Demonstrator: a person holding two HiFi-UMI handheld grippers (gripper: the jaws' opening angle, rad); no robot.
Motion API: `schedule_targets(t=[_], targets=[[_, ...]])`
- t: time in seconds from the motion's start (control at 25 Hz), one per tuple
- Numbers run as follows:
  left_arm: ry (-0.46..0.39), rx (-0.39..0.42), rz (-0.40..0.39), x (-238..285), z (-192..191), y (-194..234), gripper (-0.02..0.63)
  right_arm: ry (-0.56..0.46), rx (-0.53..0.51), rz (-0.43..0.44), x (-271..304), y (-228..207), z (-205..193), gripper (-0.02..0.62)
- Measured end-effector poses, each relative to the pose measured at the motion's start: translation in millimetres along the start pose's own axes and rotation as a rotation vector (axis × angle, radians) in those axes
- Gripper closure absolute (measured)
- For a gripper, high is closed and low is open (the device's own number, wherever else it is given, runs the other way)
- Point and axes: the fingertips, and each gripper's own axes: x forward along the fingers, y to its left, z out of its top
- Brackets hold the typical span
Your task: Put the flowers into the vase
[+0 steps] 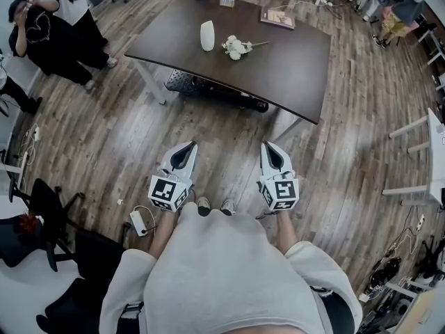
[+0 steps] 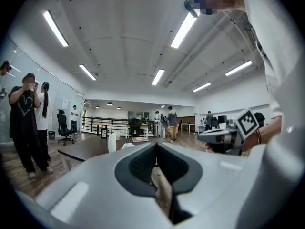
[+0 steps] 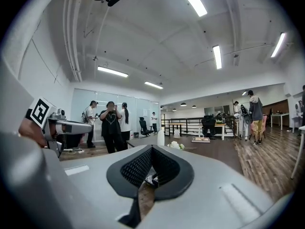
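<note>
White flowers (image 1: 236,46) lie just right of the vase (image 1: 207,35) on the table (image 1: 299,75) at upper centre, well away from you, and your left gripper (image 1: 189,149) and right gripper (image 1: 268,147) are both pressed together, empty, so walk in and spread the jaws before reaching for the stems.

Vase (image 1: 207,35) and flowers (image 1: 236,47) white, desk (image 1: 292,68) dark brown; my left gripper (image 1: 190,147) and right gripper (image 1: 268,146) white, their cubes (image 1: 169,192) patterned in black-and-white squares.
</note>
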Motion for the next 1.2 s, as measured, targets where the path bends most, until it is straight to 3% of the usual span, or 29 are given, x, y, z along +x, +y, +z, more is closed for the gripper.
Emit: schedule_targets(t=[0.24, 0.68, 1.2], targets=[[0.01, -0.02, 0.017, 8, -8, 0, 0.595, 0.018, -0.011, 0.008, 5, -8, -7, 0.598], [0.023, -0.014, -0.019, 45, -10, 6, 0.595, 0.036, -0.006, -0.013, 28, -32, -12, 0.598], [0.011, -0.065, -0.049, 129, -17, 115, 0.595, 0.057, -0.017, -0.038, 157, -39, 5, 0.597]])
